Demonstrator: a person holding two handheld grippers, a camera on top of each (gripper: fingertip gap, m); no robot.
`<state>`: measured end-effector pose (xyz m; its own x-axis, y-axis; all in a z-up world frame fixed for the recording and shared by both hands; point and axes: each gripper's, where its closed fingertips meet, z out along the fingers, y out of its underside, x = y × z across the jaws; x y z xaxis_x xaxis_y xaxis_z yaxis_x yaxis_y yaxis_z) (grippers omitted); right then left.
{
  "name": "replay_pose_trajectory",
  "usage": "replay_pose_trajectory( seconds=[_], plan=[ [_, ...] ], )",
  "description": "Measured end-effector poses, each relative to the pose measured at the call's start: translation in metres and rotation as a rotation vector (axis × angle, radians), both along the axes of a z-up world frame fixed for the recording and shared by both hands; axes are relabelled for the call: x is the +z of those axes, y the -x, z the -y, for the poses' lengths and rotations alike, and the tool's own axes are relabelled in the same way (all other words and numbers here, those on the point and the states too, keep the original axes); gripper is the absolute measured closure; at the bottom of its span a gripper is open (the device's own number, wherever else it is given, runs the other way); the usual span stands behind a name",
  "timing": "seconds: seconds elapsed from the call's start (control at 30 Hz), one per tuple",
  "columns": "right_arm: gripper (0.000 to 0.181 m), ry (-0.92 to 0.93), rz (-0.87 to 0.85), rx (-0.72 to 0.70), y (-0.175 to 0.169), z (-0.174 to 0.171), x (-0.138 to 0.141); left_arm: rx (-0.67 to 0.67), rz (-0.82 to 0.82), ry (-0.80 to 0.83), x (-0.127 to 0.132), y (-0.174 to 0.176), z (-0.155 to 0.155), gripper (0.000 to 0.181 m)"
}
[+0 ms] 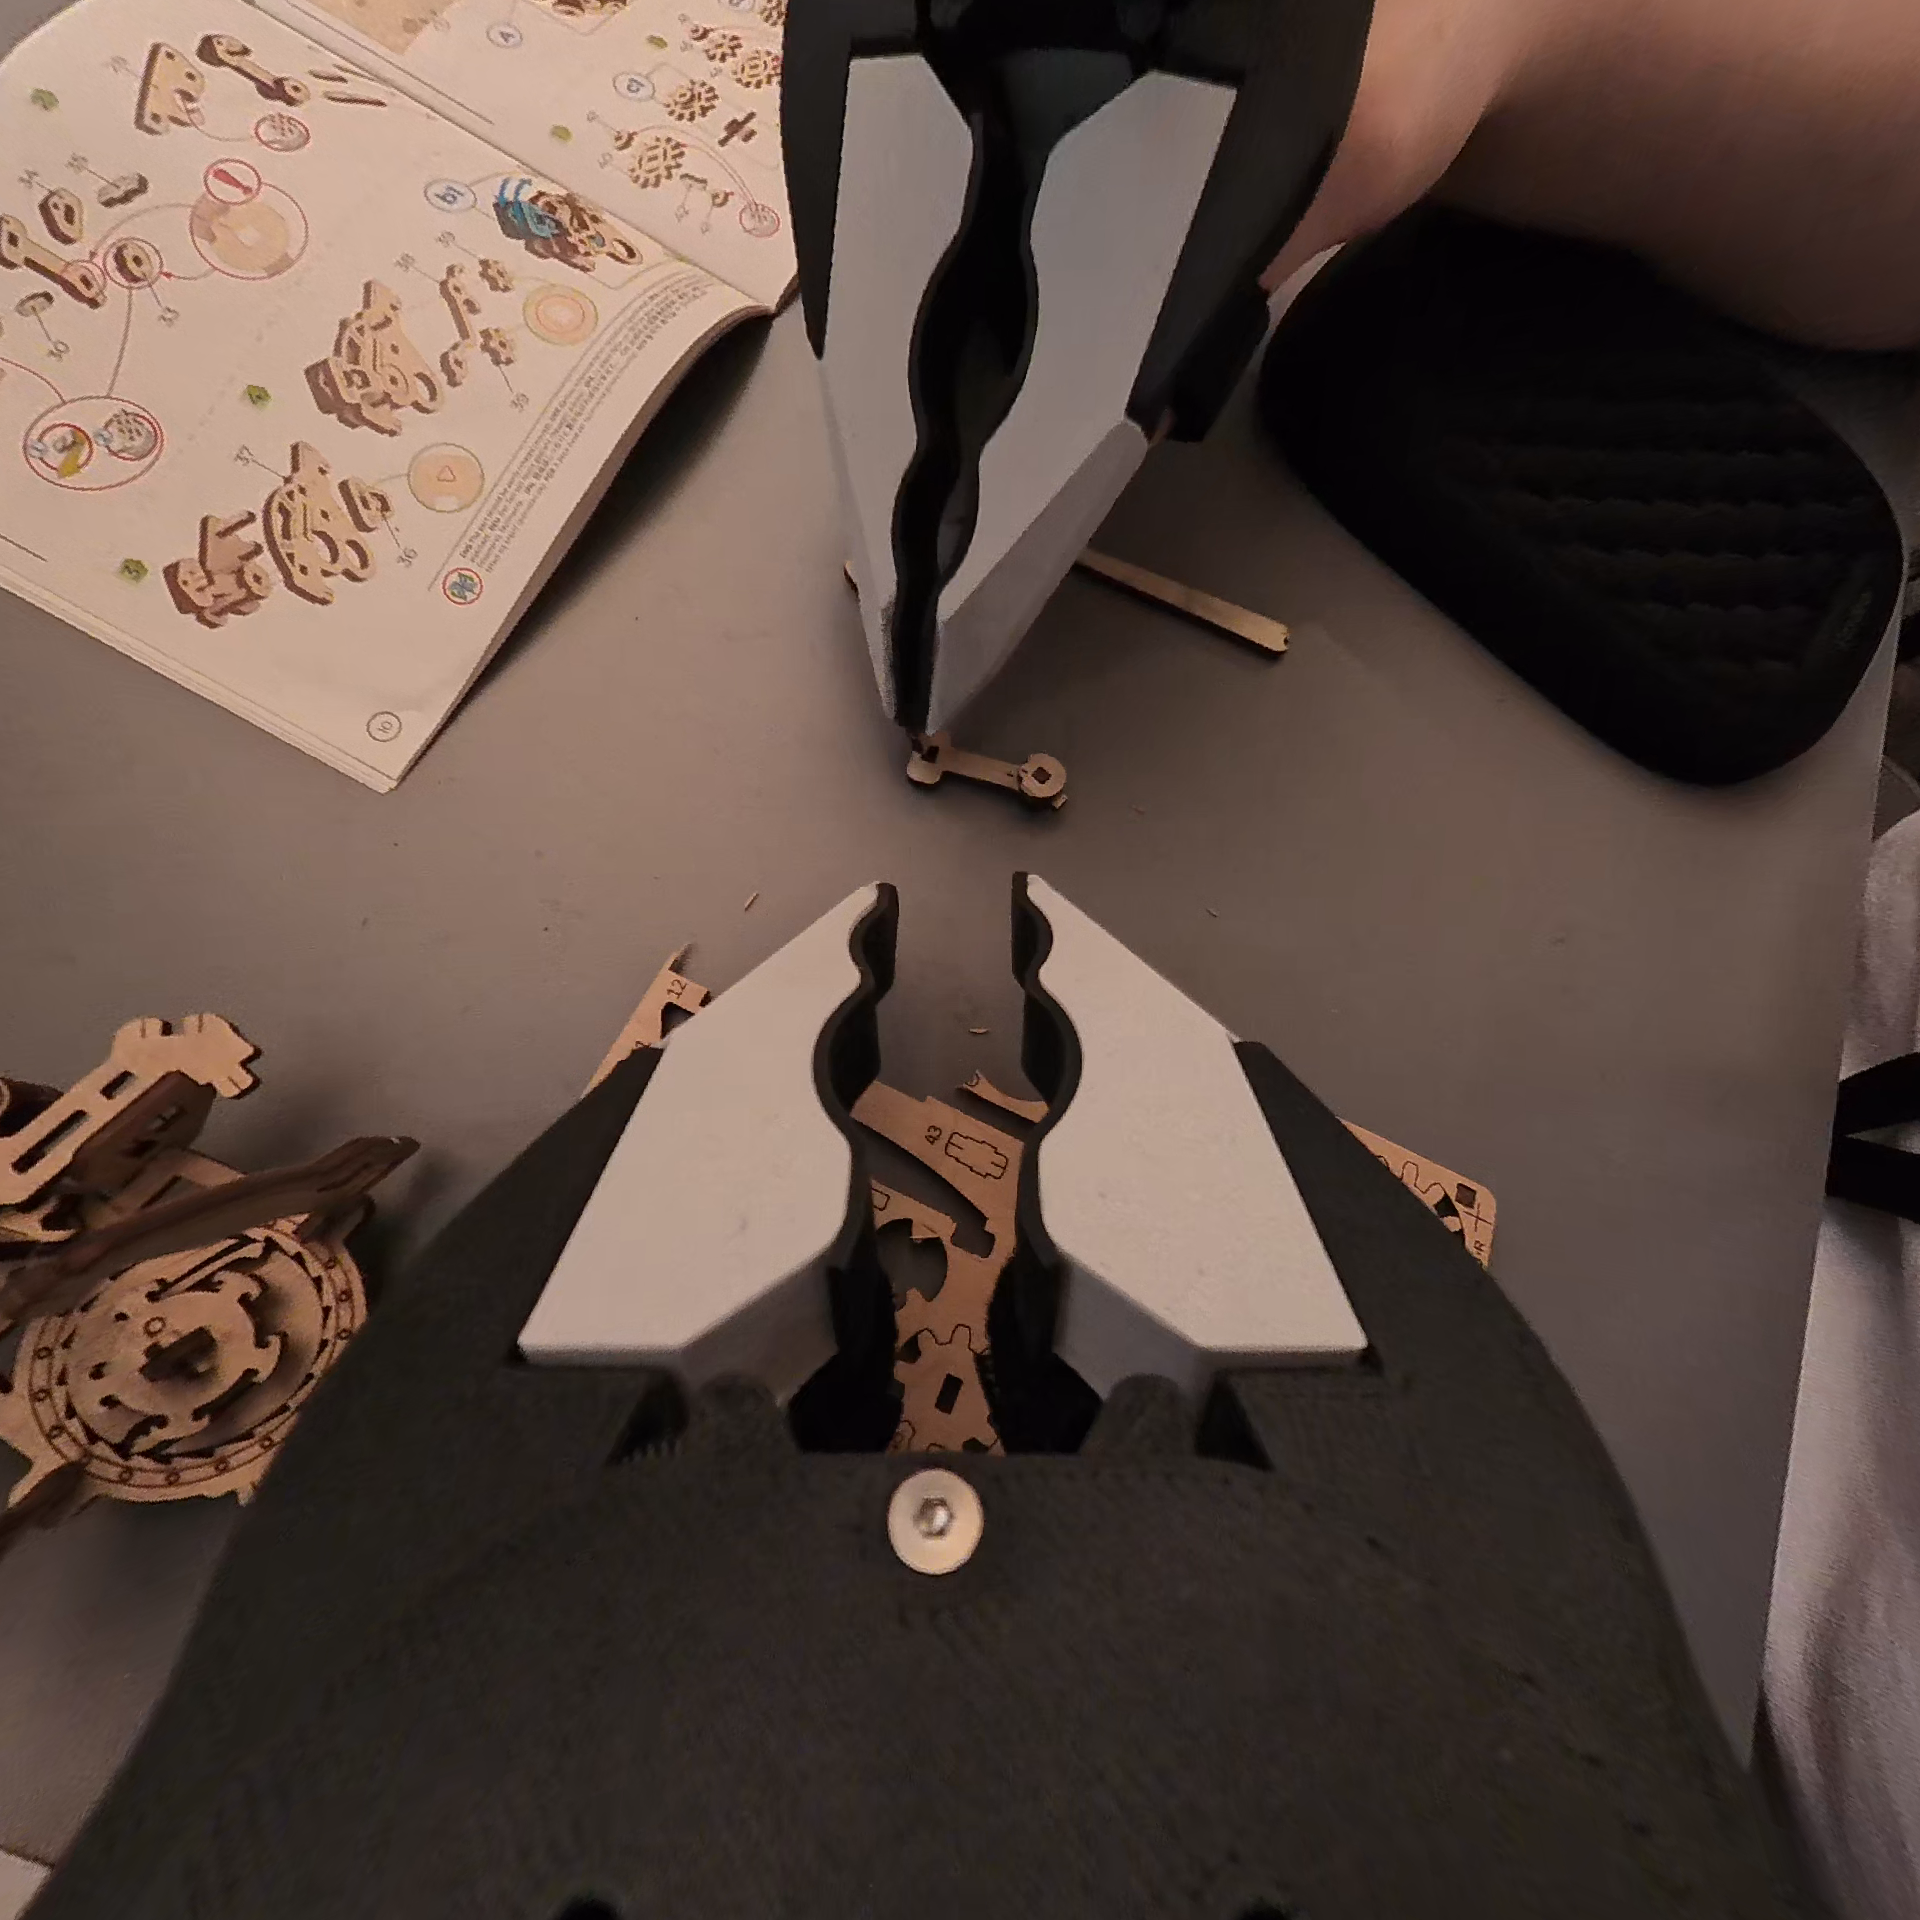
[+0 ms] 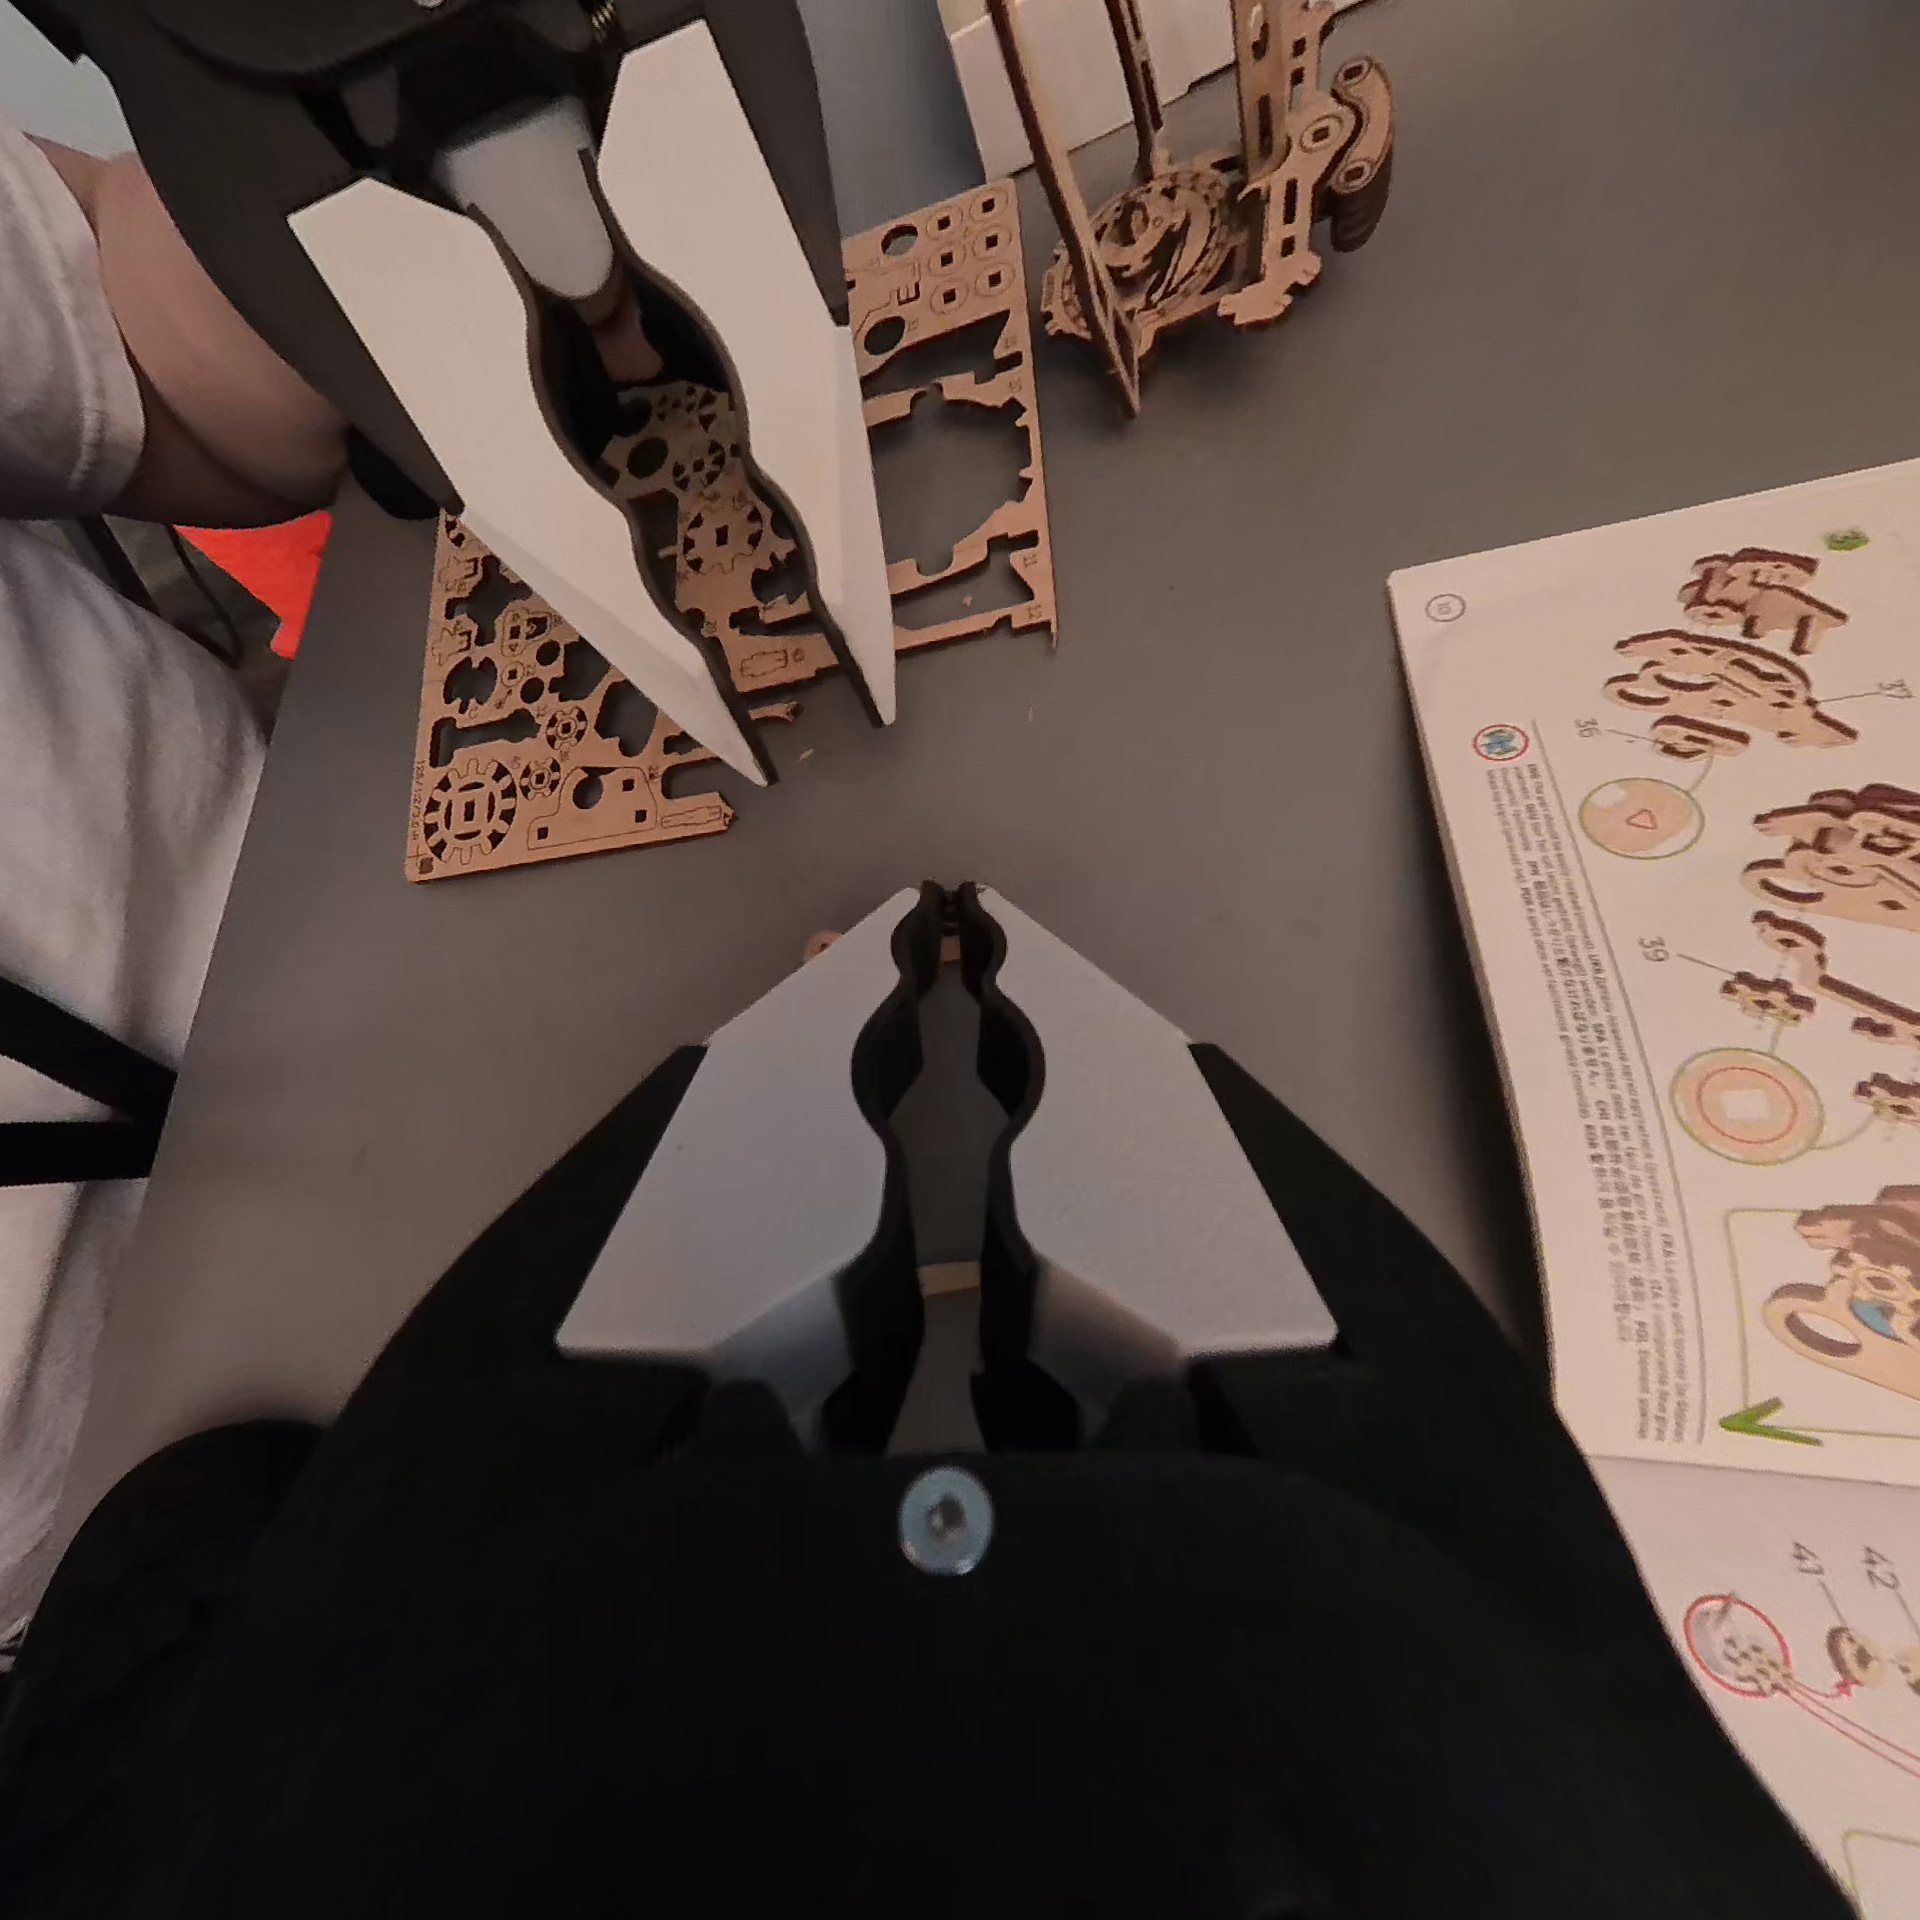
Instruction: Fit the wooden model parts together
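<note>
My right gripper [image 2: 950, 891] is shut, its tips pinching one end of a small flat wooden lever part [image 1: 987, 771] that lies on the grey table [image 1: 1351, 935]. In the left wrist view the right gripper [image 1: 914, 722] points steeply down at the table. My left gripper [image 1: 954, 891] is open and empty. It hovers over a laser-cut wooden parts sheet [image 1: 935, 1174] just short of the lever. In the right wrist view the left gripper [image 2: 826, 748] hangs over the sheet [image 2: 561, 748]. A part-built wooden model [image 1: 177, 1288] stands at the left and also shows in the right wrist view [image 2: 1195, 239].
An open instruction booklet [image 1: 312, 364] lies at the far left and also shows in the right wrist view [image 2: 1714, 987]. A thin wooden stick [image 1: 1195, 608] lies behind the right gripper. A black padded rest [image 1: 1590, 499] and a person's arm [image 1: 1662, 156] are at the right, near the table edge [image 1: 1870, 831]. The tips of both grippers are at nearly the same place.
</note>
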<state>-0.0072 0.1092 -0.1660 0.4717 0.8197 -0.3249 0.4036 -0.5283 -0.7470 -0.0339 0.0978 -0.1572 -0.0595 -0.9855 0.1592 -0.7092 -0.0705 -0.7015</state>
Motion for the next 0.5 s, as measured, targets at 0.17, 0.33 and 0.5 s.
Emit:
replay_pose_trajectory(
  seconds=[0.17, 0.33, 0.5],
  plan=[
    [0.180, -0.003, 0.023, 0.014, 0.0006, 0.0019, -0.0028, -0.001, -0.002, 0.003, -0.0007, -0.0001, 0.0005, 0.161],
    [0.180, -0.013, 0.041, 0.020, 0.0000, 0.0020, -0.0032, -0.003, -0.004, 0.001, -0.0012, -0.0003, 0.0011, 0.161],
    [0.180, -0.028, 0.067, 0.033, -0.0003, 0.0026, -0.0031, -0.005, -0.003, 0.001, -0.0006, -0.0005, 0.0014, 0.161]
  ],
)
